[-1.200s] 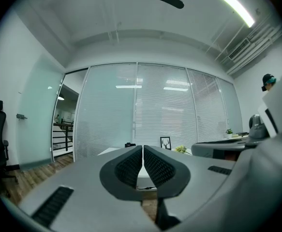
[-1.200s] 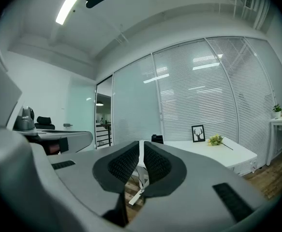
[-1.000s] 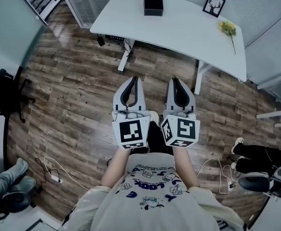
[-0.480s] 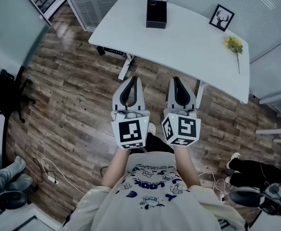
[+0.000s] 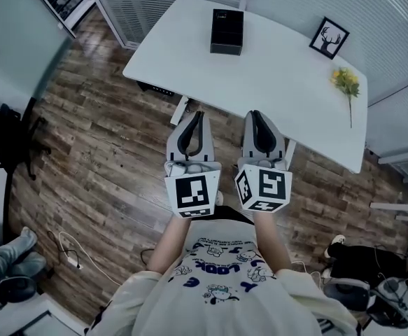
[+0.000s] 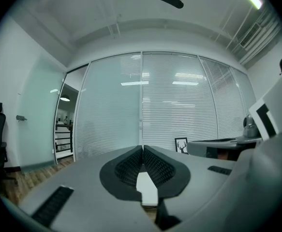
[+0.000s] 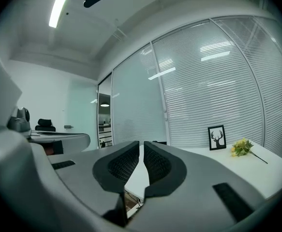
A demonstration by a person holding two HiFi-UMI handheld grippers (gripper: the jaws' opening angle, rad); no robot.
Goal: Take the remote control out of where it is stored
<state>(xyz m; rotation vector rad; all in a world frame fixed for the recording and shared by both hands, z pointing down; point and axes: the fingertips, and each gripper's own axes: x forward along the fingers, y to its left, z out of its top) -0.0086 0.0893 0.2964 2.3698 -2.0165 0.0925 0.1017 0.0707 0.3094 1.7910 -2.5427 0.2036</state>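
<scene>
I see the floor (image 5: pixel 106 138) as wood planking, grainy and uneven in tone, with a faint sheen toward the upper left of the head view. The table (image 5: pixel 280 68) has a smooth, matt white top. The black box (image 5: pixel 227 31) on it looks smooth, with a slight gloss on its upper face. The left gripper (image 5: pixel 197 115) and right gripper (image 5: pixel 254 115) have matt grey plastic shells. In the gripper views their pads (image 6: pixel 128 167) look like black rubber with a fine ribbed texture. The marker cubes (image 5: pixel 192 194) carry flat, matt black-and-white print. The person's shirt (image 5: pixel 217 292) is soft pale cloth with printed figures. Beyond the table, slatted blinds (image 7: pixel 218 81) stand beside smooth frosted glass (image 6: pixel 39 129).
</scene>
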